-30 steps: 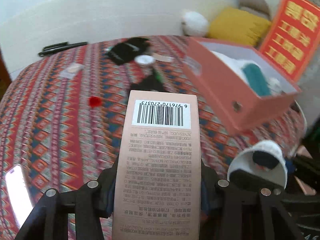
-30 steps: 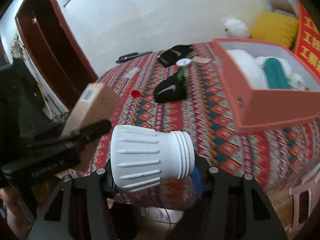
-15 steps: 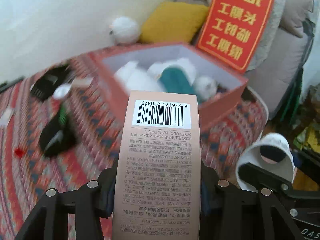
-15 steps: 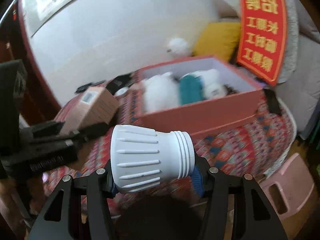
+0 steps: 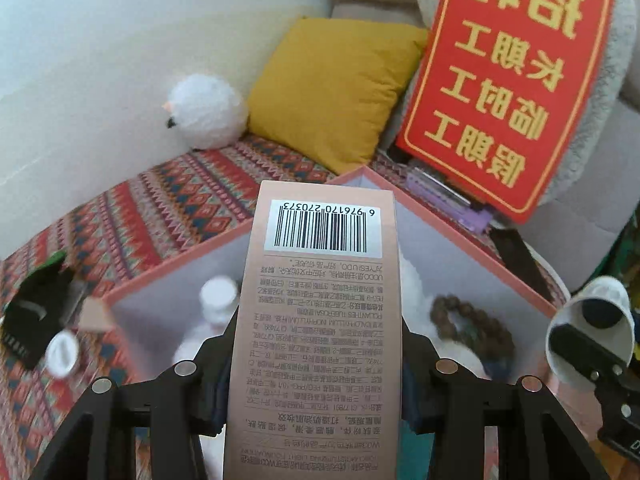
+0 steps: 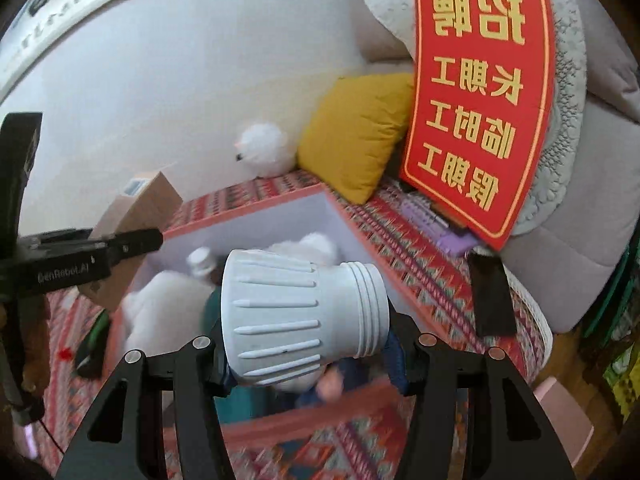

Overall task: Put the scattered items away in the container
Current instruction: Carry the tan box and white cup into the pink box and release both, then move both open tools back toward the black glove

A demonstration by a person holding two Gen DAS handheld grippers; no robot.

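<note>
Patterned cloth (image 5: 168, 208); left gripper (image 5: 316, 364) clamps carton (image 5: 320, 320) over pink box (image 5: 460, 224).

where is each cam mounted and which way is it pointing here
Left wrist: on the left claw, facing down over the pink box; its black fingers grip a barcoded carton.
Right wrist: on the right claw, facing the same box; its fingers grip a white ribbed cup.
Shared: box, red sign, yellow cushion, each other's claw.

A home living room is suggested by a yellow cushion (image 5: 336, 92), a plush toy (image 5: 206, 112), a padded sofa (image 6: 592, 184) and a patterned cloth-covered surface (image 5: 160, 216).
</note>
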